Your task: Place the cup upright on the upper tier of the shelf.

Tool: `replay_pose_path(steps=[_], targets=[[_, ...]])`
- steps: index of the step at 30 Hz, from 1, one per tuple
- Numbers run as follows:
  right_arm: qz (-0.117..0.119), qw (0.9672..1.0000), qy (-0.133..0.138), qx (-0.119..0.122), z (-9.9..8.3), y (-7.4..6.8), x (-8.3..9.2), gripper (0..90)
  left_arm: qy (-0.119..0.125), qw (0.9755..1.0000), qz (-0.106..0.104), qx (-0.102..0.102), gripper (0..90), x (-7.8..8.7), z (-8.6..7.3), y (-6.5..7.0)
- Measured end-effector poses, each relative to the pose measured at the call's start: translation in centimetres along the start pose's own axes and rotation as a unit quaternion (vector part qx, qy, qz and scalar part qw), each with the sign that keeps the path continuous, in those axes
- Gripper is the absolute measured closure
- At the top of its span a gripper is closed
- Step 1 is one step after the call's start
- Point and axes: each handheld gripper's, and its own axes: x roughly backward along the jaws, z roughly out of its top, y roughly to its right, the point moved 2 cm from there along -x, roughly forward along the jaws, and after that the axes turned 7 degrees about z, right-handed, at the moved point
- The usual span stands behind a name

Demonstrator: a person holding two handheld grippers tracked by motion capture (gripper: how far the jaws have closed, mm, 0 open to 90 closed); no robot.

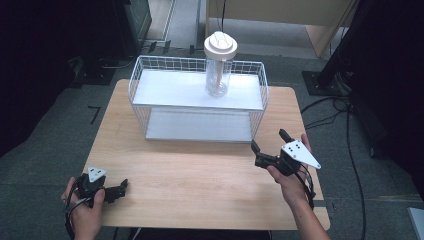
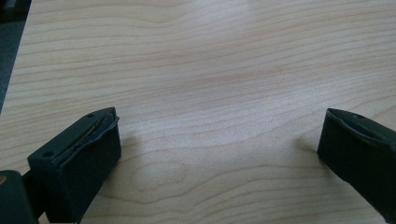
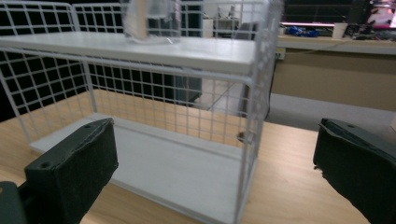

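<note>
Two grippers wait near the bottom of the high view, both with jaws spread and nothing between them. At lower left, the left gripper (image 1: 116,190) lies low over the bare table (image 1: 200,170); its own view shows its jaws wide apart above plain wood grain. Toward the upper middle of the high view stands the rack (image 1: 197,100), a white wire frame with two flat shelves. On its top shelf, right of centre, the jar (image 1: 219,65) stands upright, clear-walled with a broad white lid and something pale inside. At lower right, the right gripper (image 1: 270,145) points at the rack's near right corner, well apart from the jar.

The jar looks like light, stiff plastic, smooth and likely slippery, and tall enough to tip. My judgement is to grip the clear body below the lid, squarely across its width, then lift straight up over the wire rim.
</note>
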Motion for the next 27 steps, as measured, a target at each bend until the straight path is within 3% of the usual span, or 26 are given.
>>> replay_pose_path(steps=[12,27], targets=[[-0.047,0.9977,-0.046,-0.015,-4.2,3.5,2.2,0.0,0.000,1.0000,0.000,0.000,0.0,0.0,0.0,0.0],[-0.075,0.9912,-0.107,-0.022,-8.3,5.6,4.8,0.0,0.000,1.0000,0.000,0.000,0.0,0.0,0.0,0.0]])
